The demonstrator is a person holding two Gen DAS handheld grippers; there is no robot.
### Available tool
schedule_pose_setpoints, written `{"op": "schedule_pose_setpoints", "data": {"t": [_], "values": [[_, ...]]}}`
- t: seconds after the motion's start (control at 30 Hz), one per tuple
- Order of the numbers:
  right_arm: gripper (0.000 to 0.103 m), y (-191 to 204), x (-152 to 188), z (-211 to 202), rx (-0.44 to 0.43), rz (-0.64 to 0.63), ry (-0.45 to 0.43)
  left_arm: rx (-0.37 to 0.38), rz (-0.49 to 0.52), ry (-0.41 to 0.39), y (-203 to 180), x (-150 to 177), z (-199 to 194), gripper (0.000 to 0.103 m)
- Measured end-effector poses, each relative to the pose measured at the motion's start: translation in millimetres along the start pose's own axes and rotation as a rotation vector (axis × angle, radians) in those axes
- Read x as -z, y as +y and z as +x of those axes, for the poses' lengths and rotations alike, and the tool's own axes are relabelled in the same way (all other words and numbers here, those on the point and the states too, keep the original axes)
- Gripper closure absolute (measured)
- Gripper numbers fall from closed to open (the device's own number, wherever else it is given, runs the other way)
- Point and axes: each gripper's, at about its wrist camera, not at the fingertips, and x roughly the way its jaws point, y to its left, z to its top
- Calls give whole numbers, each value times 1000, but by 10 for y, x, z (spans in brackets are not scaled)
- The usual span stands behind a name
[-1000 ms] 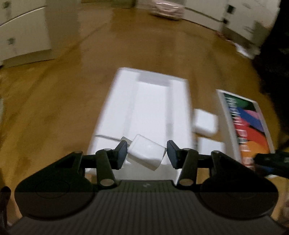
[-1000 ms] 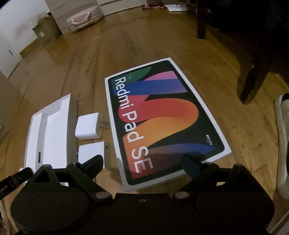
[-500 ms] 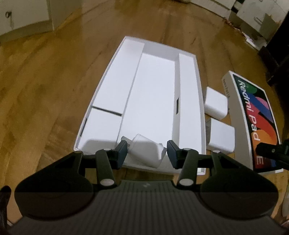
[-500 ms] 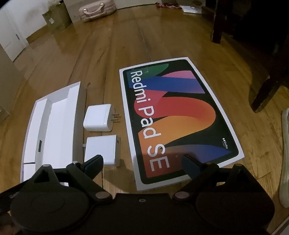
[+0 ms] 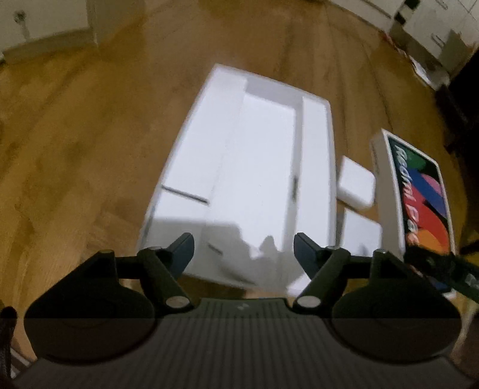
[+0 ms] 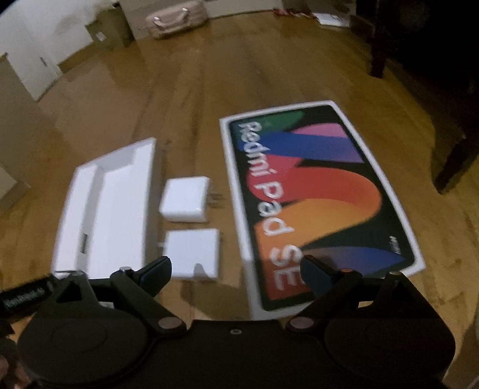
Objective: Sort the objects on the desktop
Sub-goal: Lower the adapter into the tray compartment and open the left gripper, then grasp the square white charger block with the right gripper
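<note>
With the left gripper (image 5: 244, 250) fingers opening empty above the white box tray's (image 5: 257, 161) near end, the right gripper (image 6: 236, 270) fingers closing empty above the nearer charger (image 6: 193, 254), a misaligned grasp could be caused by motion blur.

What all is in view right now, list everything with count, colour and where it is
box tray: 1, white, on the wood floor, left of the chargers
charger blocks: 2, white, on the floor between tray and lid
Redmi Pad SE box lid: 1, black with coloured stripes, right of the chargers
bag: 1, pinkish, far by the wall
left gripper: 1, black, jaws opening, nothing between them
right gripper: 1, black, jaws closing, nothing gripped
</note>
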Motion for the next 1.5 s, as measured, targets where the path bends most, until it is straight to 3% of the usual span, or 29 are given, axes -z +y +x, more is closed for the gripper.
{"op": "schedule_pose_setpoints", "data": {"t": [0.1,0.2,0.37,0.47,0.87,0.97,1.3,1.5], "values": [[20,168,20,41,-60,-29,-11,58,36,-11,-14,-10,-36,30],[30,271,42,167,-83,-53,12,13,39,-11,-5,-19,-24,30],[30,283,108,379,-11,-84,53,-10,55,-24,39,-52,-11,29],[30,276,118,464,-37,-75,67,22,17,-20,109,-73,1,29],[29,422,90,739,-6,-126,92,7,21,-29,105,-111,20,27],[32,365,54,782,-17,-120,61,4,4,-56,128,-104,-1,27],[36,345,62,701,-22,-93,41,-11,2,-67,129,-118,-23,27],[38,333,15,372,-19,-105,-27,-17,-7,-91,159,-141,-87,27]]}}
